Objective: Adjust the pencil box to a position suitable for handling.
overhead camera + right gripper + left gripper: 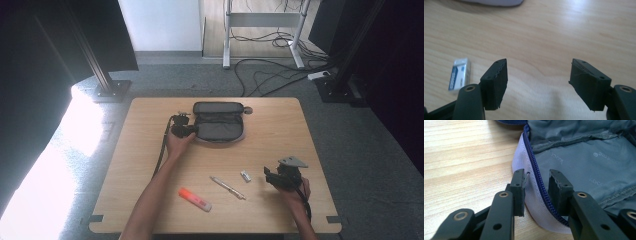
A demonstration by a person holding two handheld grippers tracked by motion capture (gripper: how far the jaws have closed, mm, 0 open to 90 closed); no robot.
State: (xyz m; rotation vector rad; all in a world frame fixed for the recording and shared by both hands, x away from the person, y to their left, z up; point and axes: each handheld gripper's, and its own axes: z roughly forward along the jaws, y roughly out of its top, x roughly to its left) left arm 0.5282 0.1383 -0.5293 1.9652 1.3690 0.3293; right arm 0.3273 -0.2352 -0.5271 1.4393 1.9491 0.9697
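Pencil case (pixel 218 122): grey fabric, unzipped and lying open flat at the far middle of the wooden table (pixel 280 130); lining printed with small lettering, blue zipper (pixel 537 173) running along its pale edge.

Left gripper (pixel 183 129): at the case's left edge. Its jaws straddle the edge wall and zipper, one outside, one over the lining; a gap shows at each side, so they stand apart and are not pressing the fabric.

Right gripper (pixel 271 176): near the table's right front, jaws wide apart over bare wood, nothing between them.

Eraser (pixel 459 74): small, in a white-and-blue sleeve, just left of the right gripper.

Pen (pixel 227 187): silver, lying left of the eraser.

Highlighter (pixel 195 199): orange with a pale cap, at the front, left of the pen.
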